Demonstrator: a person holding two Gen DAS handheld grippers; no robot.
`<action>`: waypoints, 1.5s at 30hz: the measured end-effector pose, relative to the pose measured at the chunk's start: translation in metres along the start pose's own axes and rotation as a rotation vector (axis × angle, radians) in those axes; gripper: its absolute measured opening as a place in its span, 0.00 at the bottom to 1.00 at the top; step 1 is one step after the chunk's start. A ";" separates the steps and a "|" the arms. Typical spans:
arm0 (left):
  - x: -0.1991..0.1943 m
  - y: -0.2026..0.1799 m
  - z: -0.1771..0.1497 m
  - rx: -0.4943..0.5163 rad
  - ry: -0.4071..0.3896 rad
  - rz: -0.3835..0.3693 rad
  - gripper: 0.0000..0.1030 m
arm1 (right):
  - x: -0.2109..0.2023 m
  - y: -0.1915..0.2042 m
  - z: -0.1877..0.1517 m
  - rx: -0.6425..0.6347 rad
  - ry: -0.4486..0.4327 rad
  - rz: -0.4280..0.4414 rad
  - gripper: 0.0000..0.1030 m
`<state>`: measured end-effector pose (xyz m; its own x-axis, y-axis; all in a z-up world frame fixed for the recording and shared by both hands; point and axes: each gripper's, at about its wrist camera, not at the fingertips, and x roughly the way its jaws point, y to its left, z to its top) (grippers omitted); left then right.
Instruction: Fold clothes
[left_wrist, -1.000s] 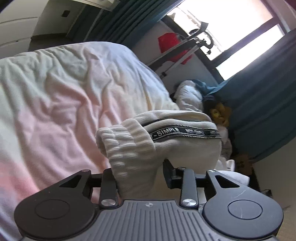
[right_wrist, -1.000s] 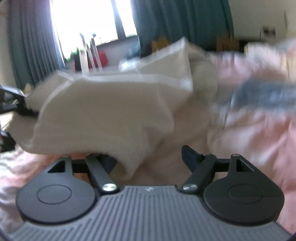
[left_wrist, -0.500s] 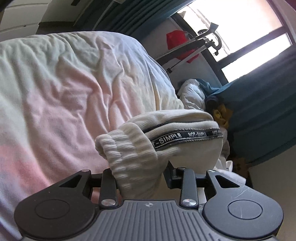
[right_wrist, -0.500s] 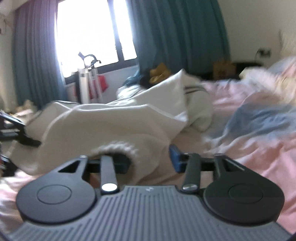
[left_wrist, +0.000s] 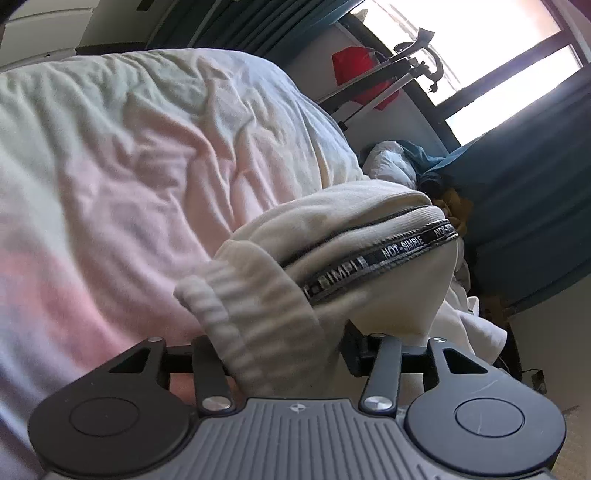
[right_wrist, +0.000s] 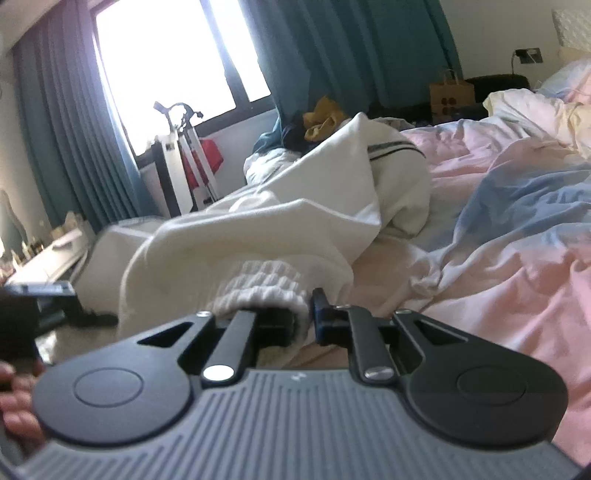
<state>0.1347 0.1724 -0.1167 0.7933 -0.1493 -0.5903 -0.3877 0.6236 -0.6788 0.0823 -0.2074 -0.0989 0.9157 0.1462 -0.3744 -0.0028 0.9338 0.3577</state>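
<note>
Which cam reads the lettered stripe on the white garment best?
Left wrist. The lettered stripe runs close across the white garment held in the left gripper, lettering legible. The right wrist view shows only thin dark lines far off, unreadable.

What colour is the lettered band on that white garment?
Black with white letters, seen best from the left wrist camera.

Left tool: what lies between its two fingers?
The ribbed cuff of the white garment fills the left tool, as the left wrist view shows.
</note>
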 end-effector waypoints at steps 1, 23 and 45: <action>-0.001 0.001 -0.002 -0.005 0.001 0.000 0.52 | -0.001 -0.003 0.002 0.009 -0.003 0.001 0.13; -0.033 -0.041 0.100 0.103 -0.146 0.030 0.11 | -0.028 0.064 -0.001 -0.138 0.029 0.376 0.13; 0.026 0.014 0.204 0.353 -0.119 0.174 0.15 | 0.080 0.204 -0.073 -0.274 0.275 0.633 0.17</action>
<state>0.2453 0.3337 -0.0528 0.7870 0.0583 -0.6143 -0.3522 0.8598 -0.3697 0.1259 0.0183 -0.1183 0.5719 0.7264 -0.3812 -0.6299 0.6865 0.3631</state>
